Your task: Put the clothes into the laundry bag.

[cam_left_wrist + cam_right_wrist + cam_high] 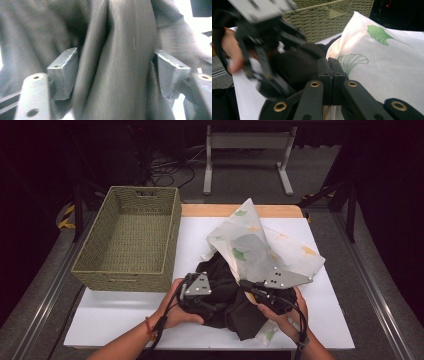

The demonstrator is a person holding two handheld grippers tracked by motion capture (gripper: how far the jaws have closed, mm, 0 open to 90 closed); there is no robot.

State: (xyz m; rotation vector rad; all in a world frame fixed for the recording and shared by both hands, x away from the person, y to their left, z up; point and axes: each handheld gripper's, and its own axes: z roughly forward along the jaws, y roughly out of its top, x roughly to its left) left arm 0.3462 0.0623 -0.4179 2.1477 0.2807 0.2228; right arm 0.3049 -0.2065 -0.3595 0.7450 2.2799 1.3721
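Black garment (220, 290), plain and unpatterned, dark grey up close in the left gripper view. Translucent white mesh bag (260, 247) printed with green ginkgo leaves plus a few yellow-orange ones. Olive-green woven basket (127, 240), even weave throughout. White table cover (120, 312) over a light wooden edge (210, 210). Black jaws with brass-coloured rivets on the right gripper (330, 65); grey plates on top.

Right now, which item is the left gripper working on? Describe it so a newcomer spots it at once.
Start at the white table top with the green woven basket at its left. Just right of the basket's near corner, between the two hands, lies a crumpled black garment; the left gripper straddles one of its folds. It is plain and dark, unlike the pale leaf-printed mesh bag draped over its far side.
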